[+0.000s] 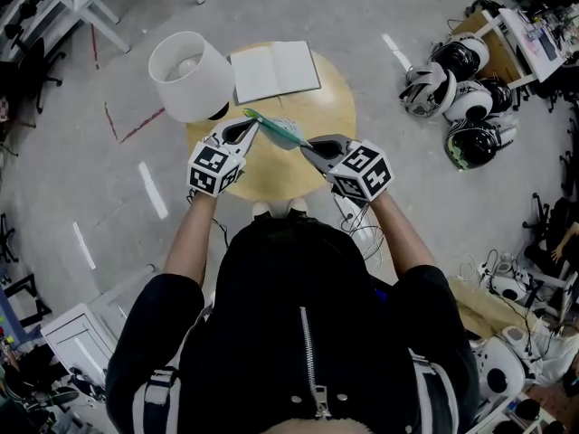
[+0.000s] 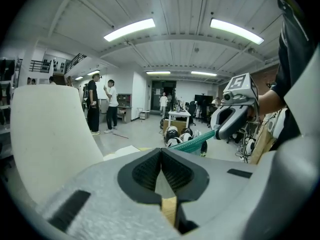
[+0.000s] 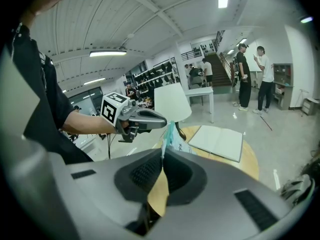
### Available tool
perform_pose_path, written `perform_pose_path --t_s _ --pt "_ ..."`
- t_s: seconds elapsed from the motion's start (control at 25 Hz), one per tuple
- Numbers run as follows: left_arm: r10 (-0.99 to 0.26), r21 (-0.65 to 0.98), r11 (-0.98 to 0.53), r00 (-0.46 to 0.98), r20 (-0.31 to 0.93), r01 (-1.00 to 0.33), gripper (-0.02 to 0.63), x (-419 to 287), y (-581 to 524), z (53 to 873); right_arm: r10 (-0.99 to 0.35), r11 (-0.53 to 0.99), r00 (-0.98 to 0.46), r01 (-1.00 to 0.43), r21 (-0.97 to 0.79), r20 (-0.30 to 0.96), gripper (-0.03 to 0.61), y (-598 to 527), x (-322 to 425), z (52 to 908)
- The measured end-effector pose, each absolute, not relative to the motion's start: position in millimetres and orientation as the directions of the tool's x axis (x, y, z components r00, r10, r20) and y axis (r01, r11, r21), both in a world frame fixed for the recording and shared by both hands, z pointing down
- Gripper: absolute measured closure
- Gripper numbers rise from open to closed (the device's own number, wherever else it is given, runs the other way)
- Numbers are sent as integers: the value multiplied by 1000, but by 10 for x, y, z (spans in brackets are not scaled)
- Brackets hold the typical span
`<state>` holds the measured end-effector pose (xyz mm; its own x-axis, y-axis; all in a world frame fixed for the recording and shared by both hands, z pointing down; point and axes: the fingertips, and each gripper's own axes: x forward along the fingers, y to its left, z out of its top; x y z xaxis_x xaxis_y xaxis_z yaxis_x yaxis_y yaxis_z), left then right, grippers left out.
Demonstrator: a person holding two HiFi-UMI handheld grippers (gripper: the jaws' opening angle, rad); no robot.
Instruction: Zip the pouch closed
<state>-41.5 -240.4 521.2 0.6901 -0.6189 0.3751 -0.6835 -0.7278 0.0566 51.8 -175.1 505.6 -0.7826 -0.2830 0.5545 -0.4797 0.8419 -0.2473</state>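
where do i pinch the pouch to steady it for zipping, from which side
Pinch the pouch by its thin top edge at one end, coming in from the side along the zip line. It hangs flat, edge-up over the table, so only that seam gives a narrow bite. The right claw is shut on it; the left claw looks shut on the other end.

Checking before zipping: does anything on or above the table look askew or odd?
Nothing stands out. The pouch is stretched between left gripper and right gripper above the table; lamp upright, notebook lies flat.
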Motion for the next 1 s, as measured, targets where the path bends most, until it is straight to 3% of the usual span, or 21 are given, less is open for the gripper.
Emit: perform_pose_path --t_s 1.0 --pt "-655 55 -670 625 424 -740 601 -752 -2406 5418 -312 813 -776 -516 -268 548 565 -1763 604 5058"
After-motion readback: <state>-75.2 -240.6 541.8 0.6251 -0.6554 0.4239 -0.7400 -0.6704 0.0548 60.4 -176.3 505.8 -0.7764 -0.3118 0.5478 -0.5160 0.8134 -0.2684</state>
